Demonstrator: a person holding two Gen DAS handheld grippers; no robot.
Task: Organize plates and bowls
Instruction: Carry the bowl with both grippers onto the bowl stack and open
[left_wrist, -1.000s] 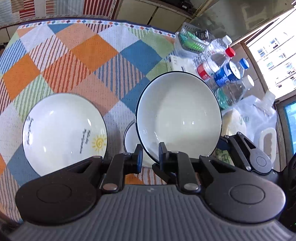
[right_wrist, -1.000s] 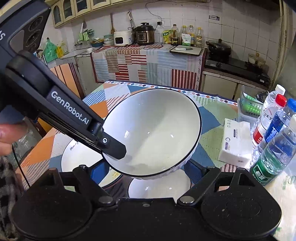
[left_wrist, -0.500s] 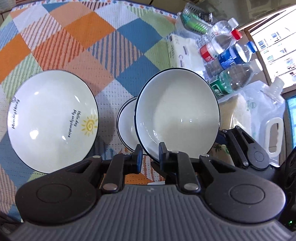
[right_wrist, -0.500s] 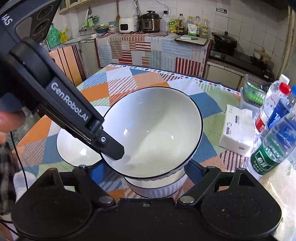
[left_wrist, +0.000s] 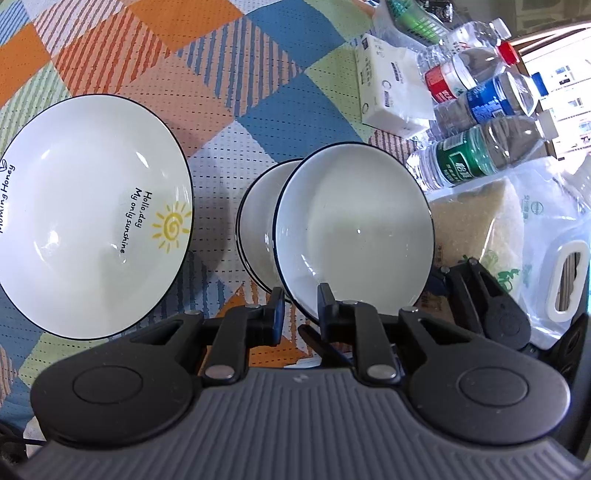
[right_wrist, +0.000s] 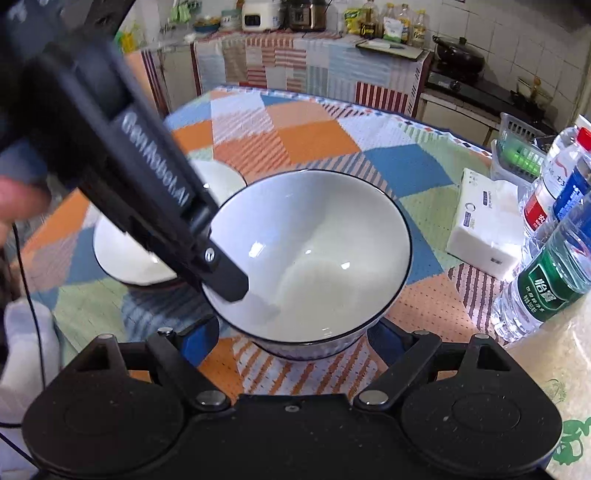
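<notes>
- One shallow plate (left_wrist: 92, 218) with a sun drawing and printed words lies flat on the patchwork-covered surface (left_wrist: 236, 77), at 9 o'clock in the left wrist view.
- Two dark-rimmed white bowls show in that view: the held bowl (left_wrist: 354, 232) at the centre, and a second bowl (left_wrist: 258, 225) just behind it toward 9 o'clock, its rim partly hidden.
- The left tongs (left_wrist: 301, 308) are nearly closed, the two fingers pinching the near rim of the held bowl, one finger inside and one outside.
- In the right wrist view the held bowl (right_wrist: 310, 251) sits low over another bowl; only a thin band of that one shows under it at 6 o'clock. I cannot tell whether the two touch.
- The right tongs (right_wrist: 291, 339) are spread wide at 6 o'clock, their blue-padded fingers (right_wrist: 201, 338) on either side of the bowl base and gripping nothing.
- One white tissue pack (left_wrist: 391, 92) lies at 1 o'clock.
- Four plastic bottles lie or stand at 2 o'clock: a clear bottle (left_wrist: 469, 37), a red-label bottle (left_wrist: 465, 74), a blue-label bottle (left_wrist: 495, 103) and a green-label bottle (left_wrist: 472, 155).
- One clear pouch with a handle (left_wrist: 554, 251) rests at 3 o'clock.
</notes>
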